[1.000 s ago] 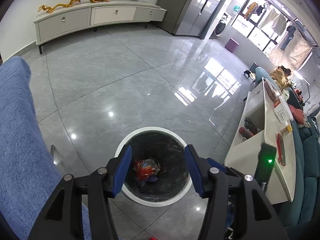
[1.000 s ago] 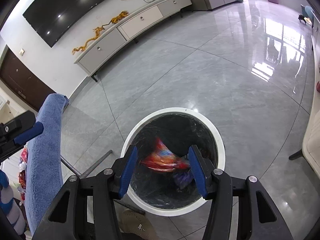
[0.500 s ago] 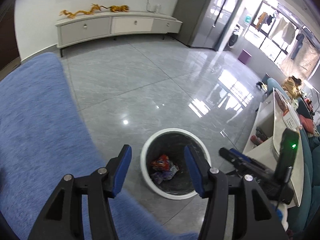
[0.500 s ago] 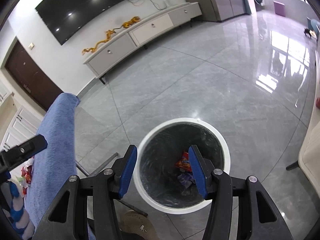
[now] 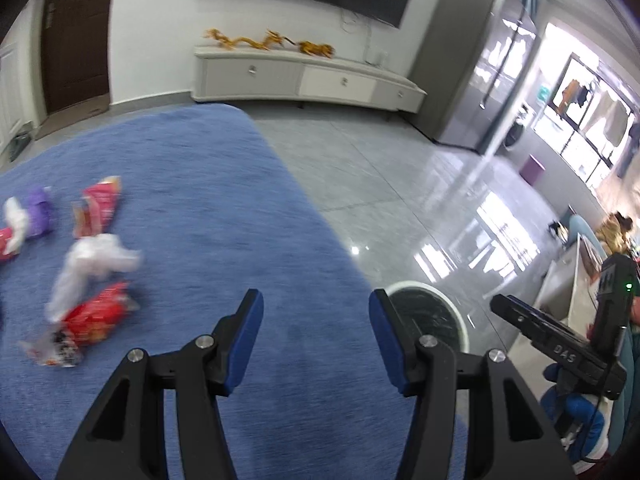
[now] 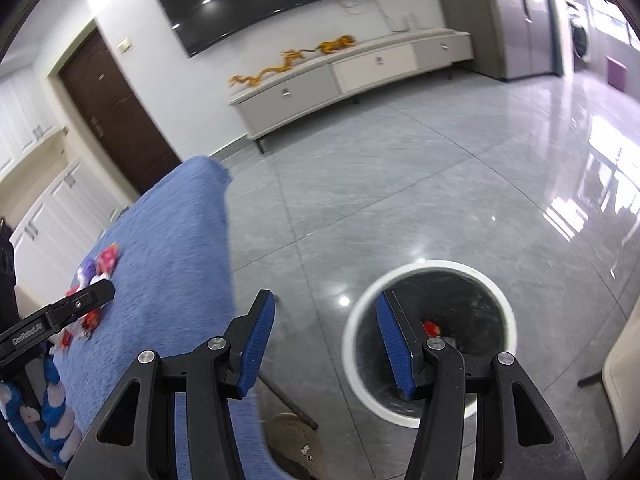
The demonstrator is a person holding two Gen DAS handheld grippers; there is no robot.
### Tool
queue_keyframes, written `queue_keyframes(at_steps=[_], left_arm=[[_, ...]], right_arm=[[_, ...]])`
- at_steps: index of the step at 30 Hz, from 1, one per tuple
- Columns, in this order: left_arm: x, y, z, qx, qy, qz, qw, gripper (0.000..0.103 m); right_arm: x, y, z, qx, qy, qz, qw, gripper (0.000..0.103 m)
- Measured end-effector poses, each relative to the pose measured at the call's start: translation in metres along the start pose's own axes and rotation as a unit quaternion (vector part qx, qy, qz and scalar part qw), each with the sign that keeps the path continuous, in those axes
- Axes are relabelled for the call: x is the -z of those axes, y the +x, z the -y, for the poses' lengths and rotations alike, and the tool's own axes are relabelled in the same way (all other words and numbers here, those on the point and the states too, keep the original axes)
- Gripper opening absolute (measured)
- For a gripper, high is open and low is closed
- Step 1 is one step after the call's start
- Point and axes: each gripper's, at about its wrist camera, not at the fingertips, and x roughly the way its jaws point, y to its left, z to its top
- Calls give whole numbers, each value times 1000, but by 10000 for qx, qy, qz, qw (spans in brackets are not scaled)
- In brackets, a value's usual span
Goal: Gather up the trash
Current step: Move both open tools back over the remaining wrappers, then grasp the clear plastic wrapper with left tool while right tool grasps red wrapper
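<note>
- Blue towelling covers the worktop (image 5: 224, 216), with grey floor tiles beyond its edge and a round white-rimmed bin (image 6: 428, 344) standing on the floor below.
- Left gripper (image 5: 316, 340) hovers over bare cloth, its fingers spread wide with nothing between them; the trash lies well off to their left side.
- Nearest to them are a red snack wrapper (image 5: 96, 316) and a crumpled white tissue (image 5: 92, 268) touching it; a pink wrapper (image 5: 100, 208) and a purple wrapper (image 5: 40, 212) lie further ahead-left.
- Right gripper (image 6: 324, 344) is likewise spread wide and empty, the bin just to the right of its fingers, one red piece (image 6: 432, 326) visible inside.
- Risk: closing on the red wrapper may pinch the loose cloth too, dragging it.
- Risk: the tissue overlaps the wrapper, so a shallow bite could lift one and shed the other onto the floor.
- Risk: light foil may slip from smooth pads on the way to the bin.
</note>
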Motion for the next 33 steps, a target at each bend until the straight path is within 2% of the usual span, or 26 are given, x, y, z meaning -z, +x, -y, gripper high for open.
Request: queue_keyframes(at_steps=[6, 13, 18, 21, 26, 33], left_arm=[[5, -31, -56, -368, -370, 373, 9979, 53], [18, -69, -143, -944, -825, 710, 9896, 53], [27, -89, -205, -1416, -1075, 785, 9809, 53], [33, -94, -236, -1603, -1186, 729, 9772, 53], [45, -89, -265, -1559, -1380, 584, 9763, 53], [56, -76, -285, -1306, -1687, 404, 9761, 52]], right_arm=[[-5, -3, -56, -171, -592, -40, 9981, 53], [-5, 1, -118, -375, -1160, -156, 9924, 53], [1, 14, -163, -560, -1549, -338, 9858, 53], [4, 26, -195, -813, -1796, -494, 9791, 53], [14, 56, -243, -1330, -1980, -865, 9673, 53], [25, 90, -286, -1581, -2088, -1226, 9573, 53]])
